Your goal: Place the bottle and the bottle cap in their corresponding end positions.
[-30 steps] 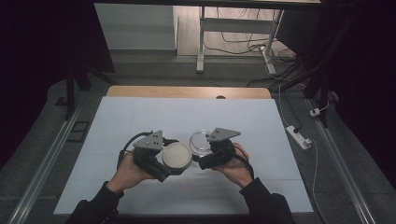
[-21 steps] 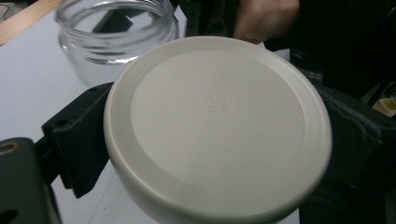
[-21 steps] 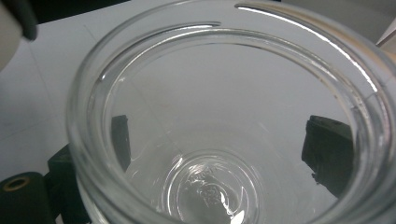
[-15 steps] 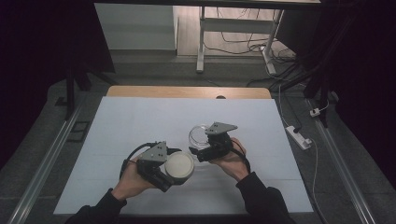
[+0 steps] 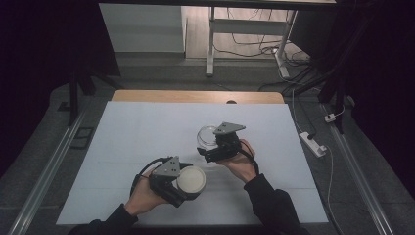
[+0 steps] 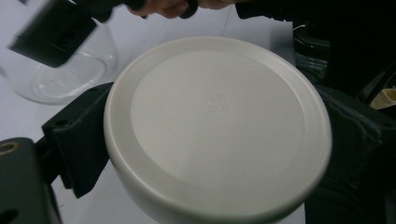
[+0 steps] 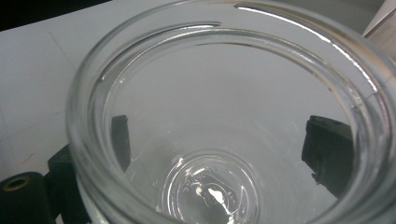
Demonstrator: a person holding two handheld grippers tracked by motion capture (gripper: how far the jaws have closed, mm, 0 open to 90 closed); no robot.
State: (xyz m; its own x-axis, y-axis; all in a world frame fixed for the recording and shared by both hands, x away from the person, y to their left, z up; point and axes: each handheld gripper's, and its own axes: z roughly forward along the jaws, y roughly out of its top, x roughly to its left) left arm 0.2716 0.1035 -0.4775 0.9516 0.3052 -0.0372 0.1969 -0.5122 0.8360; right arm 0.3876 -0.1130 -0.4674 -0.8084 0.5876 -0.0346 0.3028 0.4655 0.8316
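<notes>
Left hand-held gripper [image 5: 183, 188] is clamped across the rim of the white lid [image 5: 191, 180], held near the table's [image 5: 122, 137] front edge. Right hand-held gripper [image 5: 211, 147] is clamped on the glass jar [image 5: 205, 136] wall, mid-table, mouth open. The jar looks rigid, smooth, probably slippery and breakable: grip below the threaded neck. The lid looks like light, stiff plastic: hold opposite rim edges, squeeze lightly.

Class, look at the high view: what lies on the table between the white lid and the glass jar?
Nothing: between the white lid and the glass jar, the high view shows bare white table.
</notes>
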